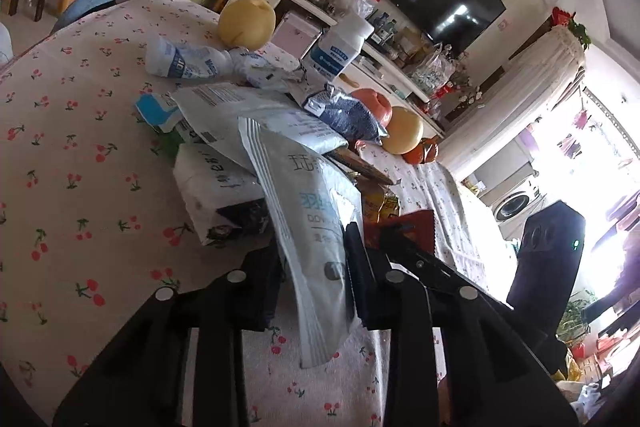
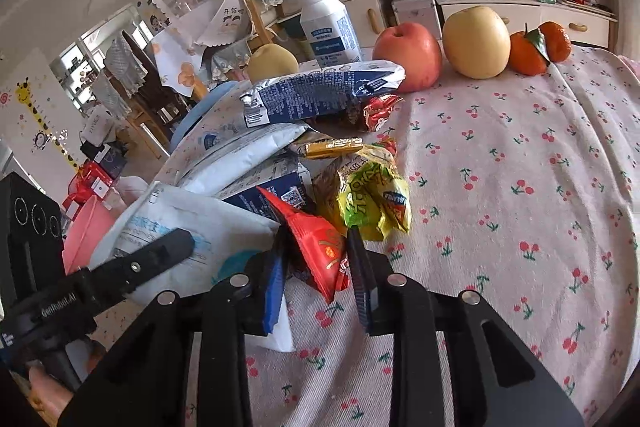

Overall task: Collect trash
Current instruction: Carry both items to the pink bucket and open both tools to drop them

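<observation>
Left gripper (image 1: 314, 263): clamped on the white pouch (image 1: 308, 223), by the tabletop's (image 1: 80, 167) near edge.
Right gripper (image 2: 316, 259): pinching the red wrapper (image 2: 320, 247), same edge.
Trash pile (image 2: 280, 147): heaped mid-table.
Far edge: apple (image 2: 408, 57), pear (image 2: 476, 41), tangerines (image 2: 540, 47).

Red wrapper (image 2: 320, 251), white pouch (image 1: 316, 227), cherry-print pinkish tablecloth (image 2: 520, 187).

"genrobot.ai" on left claw (image 2: 160, 251)
</observation>
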### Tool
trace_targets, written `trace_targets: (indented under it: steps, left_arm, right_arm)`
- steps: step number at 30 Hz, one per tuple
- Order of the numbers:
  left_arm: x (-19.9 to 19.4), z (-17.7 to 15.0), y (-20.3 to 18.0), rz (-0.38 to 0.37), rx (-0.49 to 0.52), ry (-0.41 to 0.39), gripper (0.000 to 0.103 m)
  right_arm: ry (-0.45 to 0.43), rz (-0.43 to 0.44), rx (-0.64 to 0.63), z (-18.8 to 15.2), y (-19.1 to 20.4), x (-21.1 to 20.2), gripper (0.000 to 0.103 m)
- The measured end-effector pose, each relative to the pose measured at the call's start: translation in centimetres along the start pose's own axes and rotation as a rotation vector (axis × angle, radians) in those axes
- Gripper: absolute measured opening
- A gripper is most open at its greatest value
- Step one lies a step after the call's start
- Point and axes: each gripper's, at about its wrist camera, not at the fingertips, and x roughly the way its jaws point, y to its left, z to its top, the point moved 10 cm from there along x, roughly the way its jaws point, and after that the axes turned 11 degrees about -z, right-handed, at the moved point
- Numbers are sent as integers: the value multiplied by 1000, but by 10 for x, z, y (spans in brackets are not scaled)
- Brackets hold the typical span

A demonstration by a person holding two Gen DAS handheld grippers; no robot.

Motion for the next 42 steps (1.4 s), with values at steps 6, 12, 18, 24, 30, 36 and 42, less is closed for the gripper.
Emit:
trace_targets:
  steps: [6,12,18,24,30,36,42]
  left_arm:
    - [-24,13,-1,-27,3,-40,31]
    - [-55,30,2,-41,14,-94,31]
    - [-101,57,16,-38,-1,-194,31]
    - [-169,93,60,55,-35,-335,31]
    - [-261,123,124,308,-50,-504,31]
    - [-335,126,197,508,-147,-600,32]
    - [-377,119,252,599,-277,-641,33]
  right_arm:
    - [-28,21,45,0,4,-19,28]
    - [-47,63,93,3,19,-37,28]
    - [-54,146,120,11,52,-52,28]
    - [-31,297,94,18,132,-60,28]
    - [11,460,-12,22,254,-59,28]
    - [79,591,-132,12,381,-47,28]
    - [145,604,-207,-9,466,-15,31]
